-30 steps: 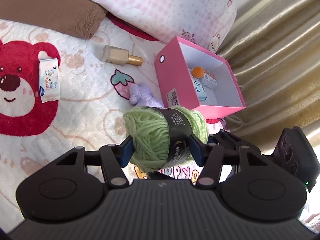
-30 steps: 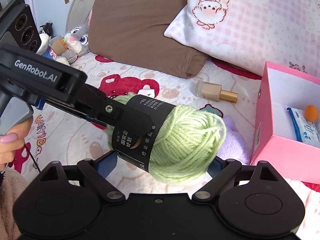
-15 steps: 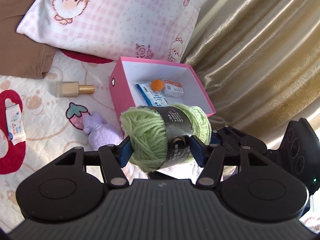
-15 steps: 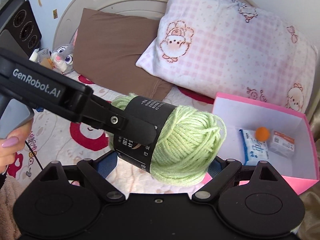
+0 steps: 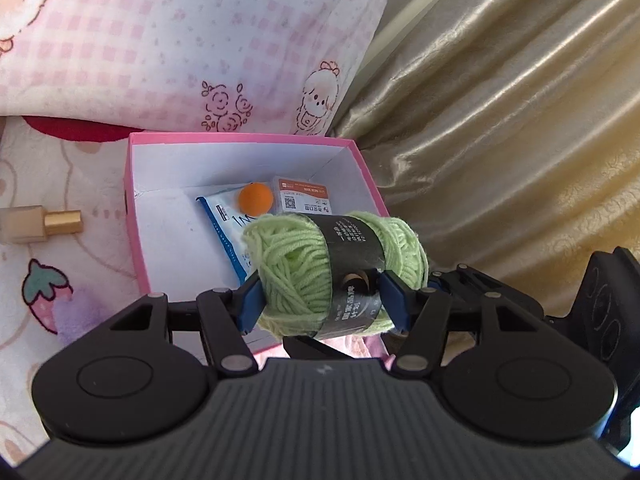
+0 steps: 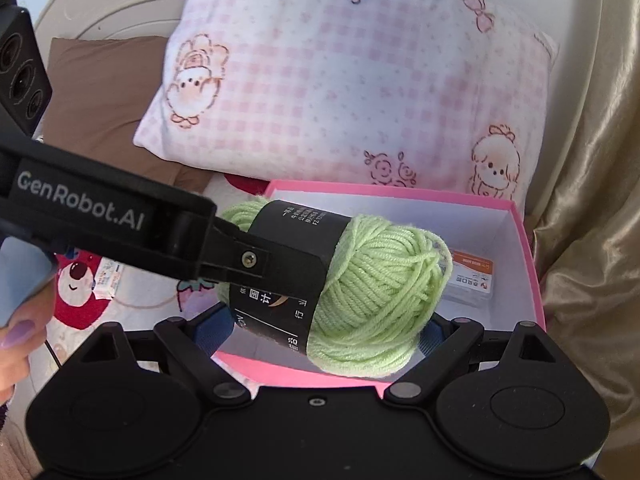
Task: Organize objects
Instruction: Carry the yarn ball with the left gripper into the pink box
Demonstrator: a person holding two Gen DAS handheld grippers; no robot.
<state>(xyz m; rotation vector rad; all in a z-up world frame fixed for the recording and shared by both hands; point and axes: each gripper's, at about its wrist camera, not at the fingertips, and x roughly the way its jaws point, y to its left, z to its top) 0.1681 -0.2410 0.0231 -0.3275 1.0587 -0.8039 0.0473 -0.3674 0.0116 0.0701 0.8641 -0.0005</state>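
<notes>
A ball of light green yarn [image 5: 296, 272] with a black paper band is held by both grippers at once. My left gripper [image 5: 320, 300] is shut on it, one finger on each side. My right gripper [image 6: 326, 328] is shut on it too, with the yarn [image 6: 372, 296] between its blue pads. The yarn hangs above the open pink box [image 5: 134, 208], also in the right wrist view [image 6: 524, 240]. In the box lie an orange ball [image 5: 256, 199], a blue-and-white packet [image 5: 224, 220] and a small white carton [image 5: 304, 196].
A beige bottle with a gold cap [image 5: 40, 224] lies left of the box on the bear-print blanket [image 5: 80, 264]. A pink checked pillow [image 6: 352, 80] is behind the box, a brown pillow [image 6: 100, 92] to its left. Gold curtain [image 5: 500, 120] hangs at the right.
Both grippers have carried the yarn to the right, from over the blanket to above the pink box. The grip on the yarn has not changed.
</notes>
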